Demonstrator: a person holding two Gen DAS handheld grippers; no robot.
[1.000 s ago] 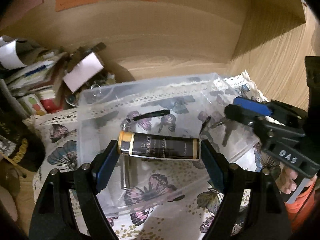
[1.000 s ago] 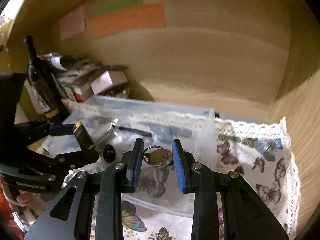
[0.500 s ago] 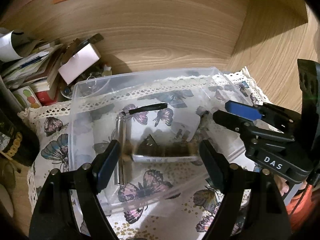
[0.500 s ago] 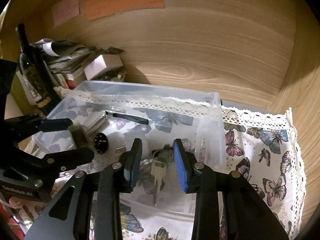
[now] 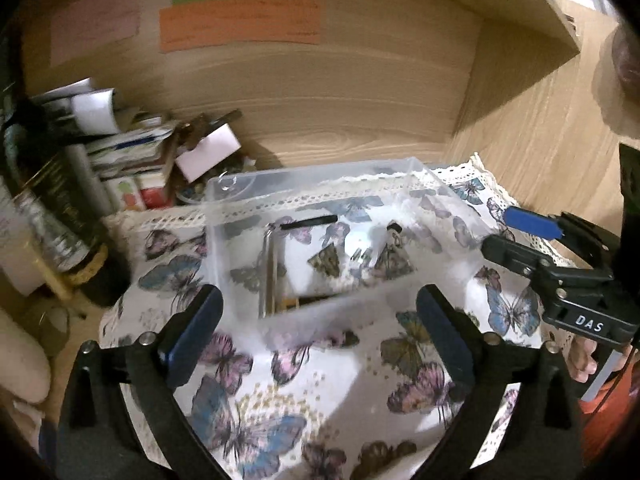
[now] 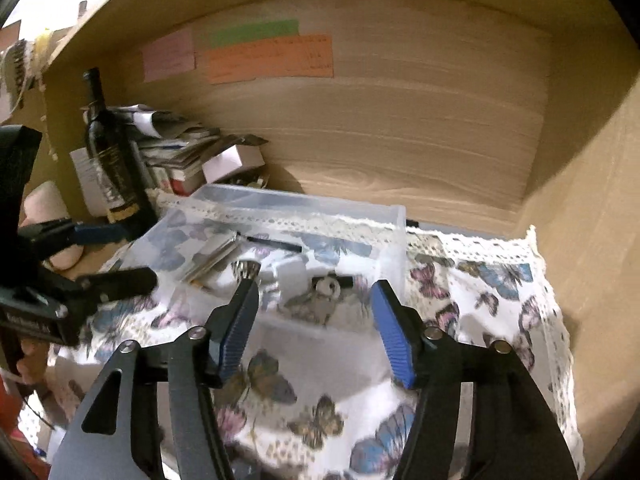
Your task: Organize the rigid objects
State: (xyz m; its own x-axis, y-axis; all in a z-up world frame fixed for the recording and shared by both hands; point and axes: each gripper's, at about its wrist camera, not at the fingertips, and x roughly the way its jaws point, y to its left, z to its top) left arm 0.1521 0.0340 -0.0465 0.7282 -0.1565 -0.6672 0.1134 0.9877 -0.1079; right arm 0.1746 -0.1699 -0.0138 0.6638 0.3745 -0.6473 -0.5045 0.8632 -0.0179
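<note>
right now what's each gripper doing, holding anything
left gripper: open, holding nothing
right gripper: open, holding nothing

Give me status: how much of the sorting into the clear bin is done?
Done: the clear bin holds the keys, a black pen, a metal tool and other small items. In hand: nothing; left gripper and right gripper are open, outside the bin. Left: nothing loose visible on the butterfly cloth.

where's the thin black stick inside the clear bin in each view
Left wrist: the thin black stick lies near the clear bin's far wall, centre of the picture.
Right wrist: the same stick lies left of centre, angled down to the right.
Shared landmark: the orange note on the wooden back wall.
</note>
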